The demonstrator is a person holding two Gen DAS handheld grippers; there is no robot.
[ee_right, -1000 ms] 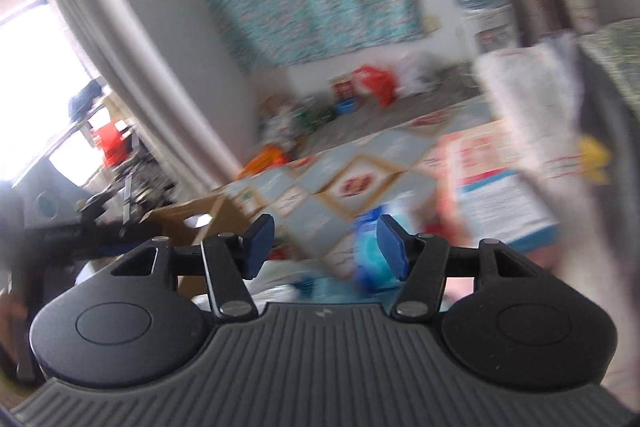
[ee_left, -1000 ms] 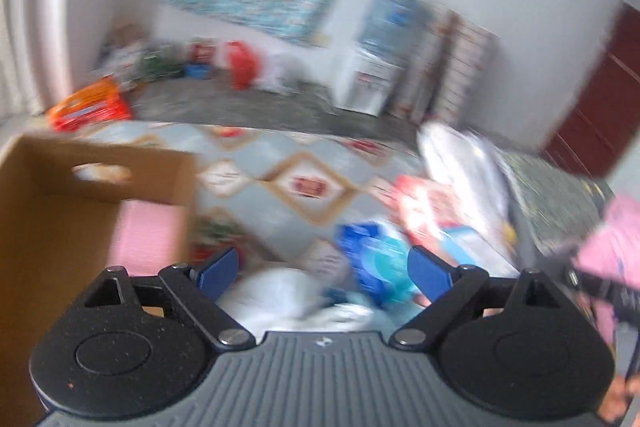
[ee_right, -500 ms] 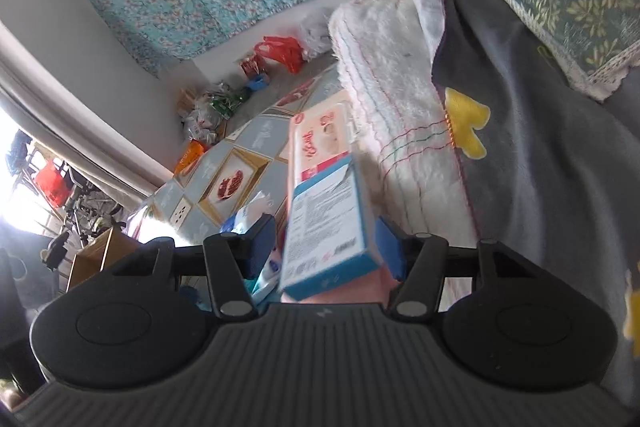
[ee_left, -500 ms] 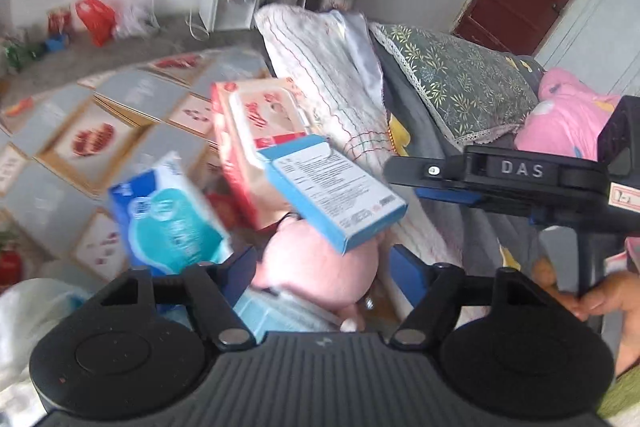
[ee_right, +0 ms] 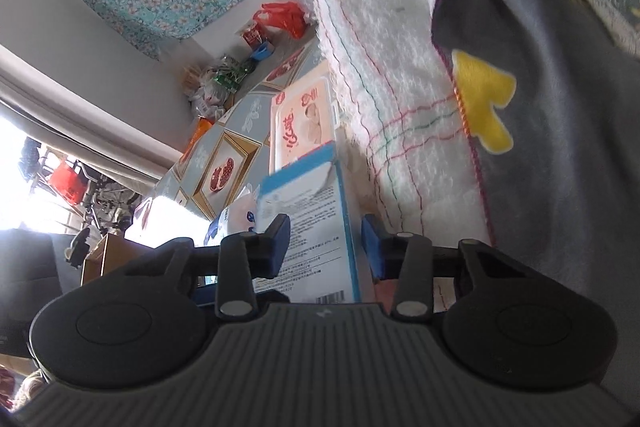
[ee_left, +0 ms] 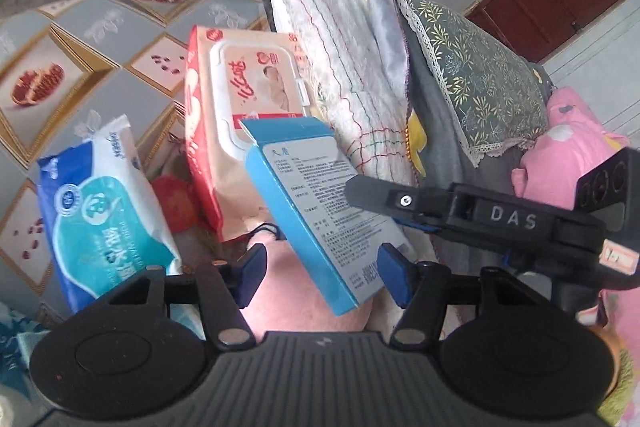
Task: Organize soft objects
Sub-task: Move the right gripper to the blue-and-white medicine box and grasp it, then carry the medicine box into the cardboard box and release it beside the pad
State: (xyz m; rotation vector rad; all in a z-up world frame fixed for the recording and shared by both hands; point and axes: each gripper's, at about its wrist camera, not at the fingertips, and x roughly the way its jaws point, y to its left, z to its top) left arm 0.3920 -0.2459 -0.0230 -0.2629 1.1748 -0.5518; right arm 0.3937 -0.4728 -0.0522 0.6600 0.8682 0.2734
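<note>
Down between the blue pads of the left hand-held gripper (ee_left: 322,273) sit a soft, rounded pink cushion-like thing (ee_left: 308,303) and the near end of a flat blue cardboard box with a white printed panel (ee_left: 320,203); the jaws are closing, but the pads do not press on either yet. The right hand-held gripper (ee_right: 325,247) reaches in from the right side, its jaws also closing around the same blue box (ee_right: 316,231), the left pad at the printed face, a gap left at the right pad.

Just beyond, the box leans on a tall red-and-peach pack of wet wipes with a white flip lid (ee_left: 240,107), which stands tilted. To the left lies a crinkly blue-and-teal soft pack of tissues (ee_left: 104,211) on the patterned floor mat with pomegranate tiles (ee_left: 60,67). On the right, a white fluffy towel with coloured stitched lines (ee_left: 340,47) drapes over a grey blanket with a yellow patch (ee_right: 560,147), and farther right rests a green leaf-print pillow with lace edging (ee_left: 472,75).
</note>
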